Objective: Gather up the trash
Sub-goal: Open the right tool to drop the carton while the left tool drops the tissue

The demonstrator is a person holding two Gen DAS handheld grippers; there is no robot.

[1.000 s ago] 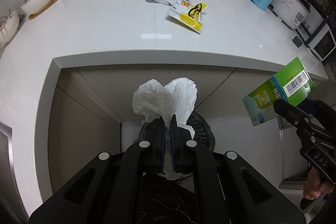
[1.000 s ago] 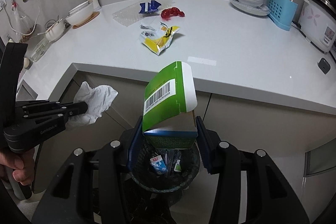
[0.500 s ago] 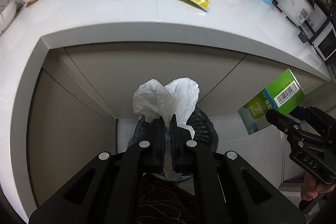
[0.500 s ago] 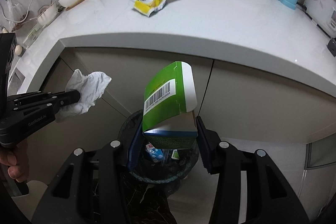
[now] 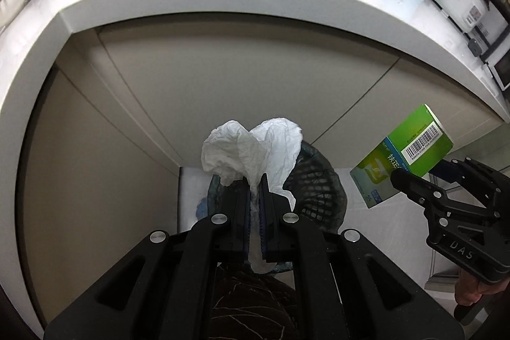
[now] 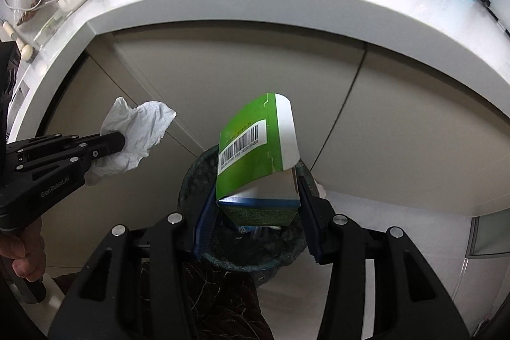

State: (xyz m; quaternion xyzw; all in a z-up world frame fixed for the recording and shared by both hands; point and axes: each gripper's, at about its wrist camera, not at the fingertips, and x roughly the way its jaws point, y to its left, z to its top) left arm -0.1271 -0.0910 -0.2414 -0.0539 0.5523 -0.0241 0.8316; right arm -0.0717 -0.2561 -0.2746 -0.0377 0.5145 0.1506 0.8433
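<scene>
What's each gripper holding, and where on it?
Left gripper pinches the crumpled tissue at its lower middle; right gripper clamps the green carton across its lower end.

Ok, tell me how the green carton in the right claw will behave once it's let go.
The green carton looks empty: its top flap curls open, so it's probably light. It hangs over the bin, so it should drop in. Its walls look thin and easily crushed.

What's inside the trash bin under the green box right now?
Inside the bin, just below the green box that the right gripper holds, a few small blurred items show. The box and gripper cover most of the inside.
</scene>
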